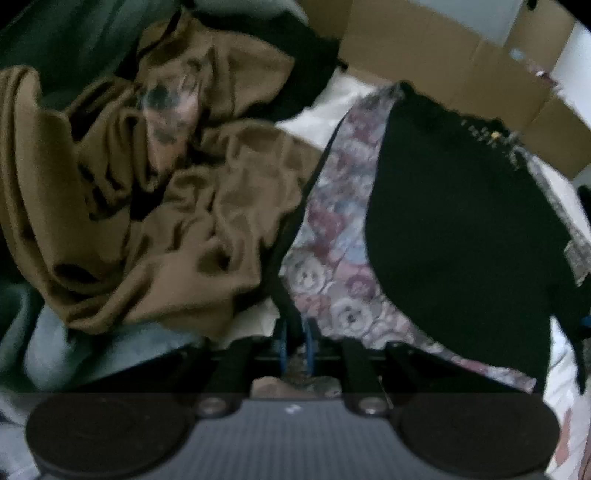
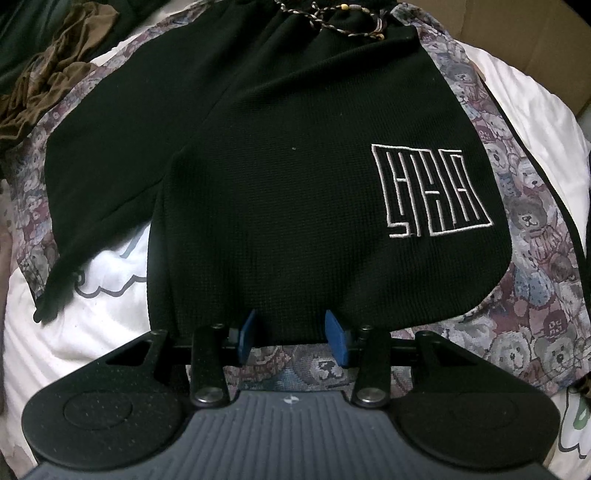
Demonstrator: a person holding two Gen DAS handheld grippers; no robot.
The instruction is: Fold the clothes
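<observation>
I'm pinching the shorts (image 2: 280, 177) edge with the left gripper (image 1: 295, 343), jaws clenched on fabric; they're lying flat on the bed (image 2: 110, 295). Right gripper (image 2: 291, 332) is hovering at the hem, jaws released. Soft, floppy knit, so I'm taking hems.

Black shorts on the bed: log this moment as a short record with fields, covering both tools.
garment: black shorts with teddy-bear print side panels, spread flat on the white bedding
logo: white outlined emblem on one leg
drawstring: braided cord at the waistband, far end
left tool: blue pads nearly together, pinching the shorts' black-trimmed edge
right tool: pads apart at the hem of the logo leg, black fabric between them, not pressed
nearby: crumpled brown garment beside the shorts
background: cardboard box beyond the bed
</observation>
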